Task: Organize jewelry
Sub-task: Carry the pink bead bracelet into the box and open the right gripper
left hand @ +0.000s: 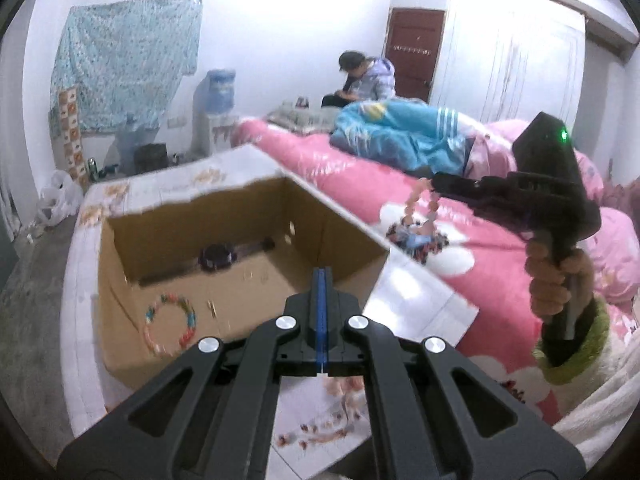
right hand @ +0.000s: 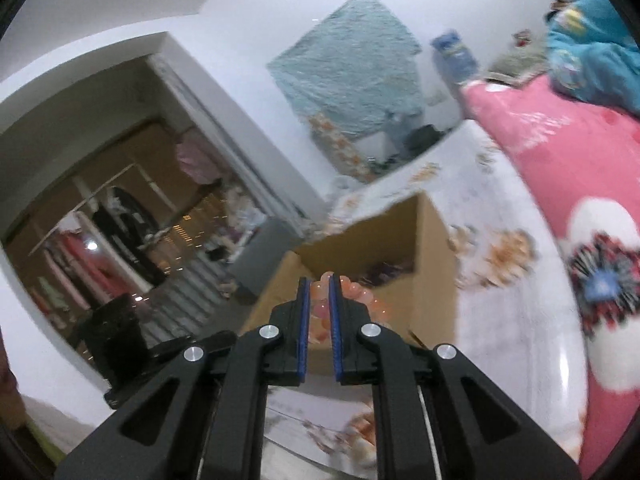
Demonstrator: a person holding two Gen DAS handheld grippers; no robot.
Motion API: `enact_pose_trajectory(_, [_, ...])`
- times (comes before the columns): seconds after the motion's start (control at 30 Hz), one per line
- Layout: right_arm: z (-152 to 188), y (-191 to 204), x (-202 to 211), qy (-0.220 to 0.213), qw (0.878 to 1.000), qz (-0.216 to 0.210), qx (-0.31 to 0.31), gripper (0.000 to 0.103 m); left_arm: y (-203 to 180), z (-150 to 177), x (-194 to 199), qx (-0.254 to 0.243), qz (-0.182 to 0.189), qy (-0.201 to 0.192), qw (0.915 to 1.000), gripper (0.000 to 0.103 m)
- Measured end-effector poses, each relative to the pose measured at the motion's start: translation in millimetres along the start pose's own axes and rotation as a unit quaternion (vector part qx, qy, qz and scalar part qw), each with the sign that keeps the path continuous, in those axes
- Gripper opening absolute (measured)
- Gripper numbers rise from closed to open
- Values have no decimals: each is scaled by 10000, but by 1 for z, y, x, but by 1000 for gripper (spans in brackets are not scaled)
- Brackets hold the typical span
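Right wrist view shows your right gripper (right hand: 319, 284) pinching the pink bead bracelet (right hand: 352, 294) just above the cardboard box (right hand: 434, 280), presumably to drop in, while your left gripper (left hand: 322, 280) hangs closed and empty over it.

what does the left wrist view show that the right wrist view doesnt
Only the left wrist view: the box floor with a multicoloured bead bracelet and a dark bracelet, plus the whole right gripper with the pink bead bracelet dangling from it.

Only the right wrist view: the doorway with hanging clothes, and the pink beads clamped between the right jaws.

Both: the cardboard box, pink quilt, and blue patterned cloth on the wall.
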State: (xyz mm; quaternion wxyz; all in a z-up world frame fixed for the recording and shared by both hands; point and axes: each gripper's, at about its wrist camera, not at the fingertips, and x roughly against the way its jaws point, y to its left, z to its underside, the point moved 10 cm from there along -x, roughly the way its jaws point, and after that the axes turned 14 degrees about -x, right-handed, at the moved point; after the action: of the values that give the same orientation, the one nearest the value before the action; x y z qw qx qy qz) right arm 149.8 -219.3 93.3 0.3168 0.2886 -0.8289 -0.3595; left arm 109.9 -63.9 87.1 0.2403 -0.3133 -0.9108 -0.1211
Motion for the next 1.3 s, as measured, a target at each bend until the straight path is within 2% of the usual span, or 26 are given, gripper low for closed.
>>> enact_pose_trajectory(0.1, [-9,13,-21,257,9995,-186,56,10,14,-15,-6,26,6,29,10000,0])
enact_pose_trajectory(0.17, [-11,14,-43,552,9983,-196,51,10,26,-18,-17,152,65,198,9997,0])
enact_pose_trajectory(0.33, [-7,-4,-90,1184,9929,88,-72,10,66,-2,-74,707,462,1173,9895,0])
enact_pose_trajectory(0.47, [0,-23,-117,1564,9867,433,-128,10,91,27,-126,1143,721,2133,9676,0])
enact_pose_trajectory(0.53, [3,-28,-123,1679,9842,561,-87,10,103,43,-150,1378,794,2591,9527,0])
enact_pose_trajectory(0.67, [9,-35,-134,1888,9791,756,26,10,120,63,-183,1668,805,3133,9314,0])
enact_pose_trajectory(0.7, [11,-37,-136,1942,9777,803,63,10,123,65,-188,1706,796,3205,9283,0])
enact_pose_trajectory(0.83, [14,-44,-142,2087,9735,923,112,10,131,82,-206,2062,855,3567,9071,0])
enact_pose_trajectory(0.9, [16,-47,-144,2157,9711,1007,156,10,132,85,-209,2085,860,3578,9061,6])
enact_pose_trajectory(1.07, [20,-48,-149,2317,9647,1216,307,10,137,75,-205,2090,809,3363,9147,21])
enact_pose_trajectory(1.13, [21,-48,-152,2380,9612,1330,413,10,138,63,-193,1997,719,3146,9252,26])
enact_pose_trajectory(1.2, [24,-50,-157,2485,9549,1530,553,10,141,51,-181,1907,635,2923,9350,40])
enact_pose_trajectory(1.3, [28,-53,-161,2596,9466,1772,713,10,143,35,-156,1812,477,2549,9486,53])
